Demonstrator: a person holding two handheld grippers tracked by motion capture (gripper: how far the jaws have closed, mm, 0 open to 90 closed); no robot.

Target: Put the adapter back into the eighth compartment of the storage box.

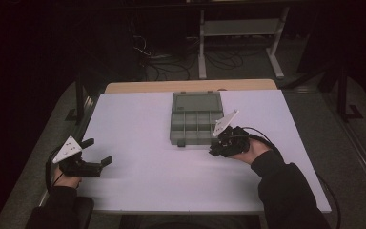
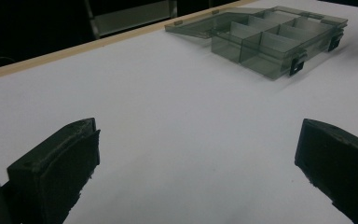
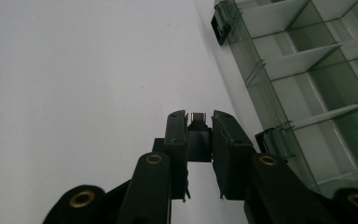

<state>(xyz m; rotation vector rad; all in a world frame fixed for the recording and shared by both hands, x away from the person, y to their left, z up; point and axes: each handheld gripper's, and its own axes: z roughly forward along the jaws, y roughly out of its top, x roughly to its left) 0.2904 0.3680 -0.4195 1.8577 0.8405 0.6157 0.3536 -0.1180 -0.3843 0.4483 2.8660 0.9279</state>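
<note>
Right hand-held gripper (image 3: 199, 122) clamped on a small dark adapter (image 3: 198, 133), hovering at the box's (image 1: 195, 119) lower right corner, centre frame. Left hand-held gripper (image 1: 98, 155) wide, idle, lower left. Next, likely: over an open compartment, then release.

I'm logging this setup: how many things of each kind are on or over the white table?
Clear compartment box, lid open: 1
Small dark adapter, clamped in the right gripper: 1
Hand-held grippers, counting the left gripper: 2
Total: 4
</note>
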